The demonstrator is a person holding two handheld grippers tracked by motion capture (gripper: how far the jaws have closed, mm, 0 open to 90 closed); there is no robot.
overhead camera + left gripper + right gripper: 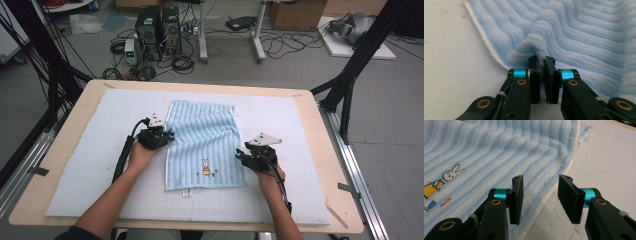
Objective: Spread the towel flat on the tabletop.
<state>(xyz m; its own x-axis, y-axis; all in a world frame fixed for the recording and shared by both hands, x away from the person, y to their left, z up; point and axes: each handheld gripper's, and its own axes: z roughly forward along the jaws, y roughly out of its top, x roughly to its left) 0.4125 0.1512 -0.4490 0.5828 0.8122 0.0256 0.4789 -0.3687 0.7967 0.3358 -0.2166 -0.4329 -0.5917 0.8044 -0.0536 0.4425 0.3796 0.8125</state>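
— Around the towel (204,145)?
— Lying flat on a pale mat (95,165) covering the worktop (60,150), roughly central, long side running away from the near edge. Beyond the worktop's far edge, well apart from the towel: computer towers (159,31), loose cables (280,42), a cardboard box (296,14) on the floor. Nothing lying on the towel, nothing barring either side of it.

— Differences between views?
— From above, just a rippled cloth with a small rabbit print (205,166) near its near end. From the left gripper view, a raised ridge of pile (534,43) pinched up at the towel's white edge. From the right gripper view, the rabbit (450,175) close up, plus the towel's edge passing between the jaws, untouched.

— Hands?
— Left hand-held gripper (159,137) at the towel's left edge, about midway along, forearm entering from the bottom left, jaws clamped on that fold of towel. Right hand-held gripper (256,156) at the towel's right edge, nearer the rabbit end, jaws parted, pads (517,198) clear of the cloth, gripping nothing.
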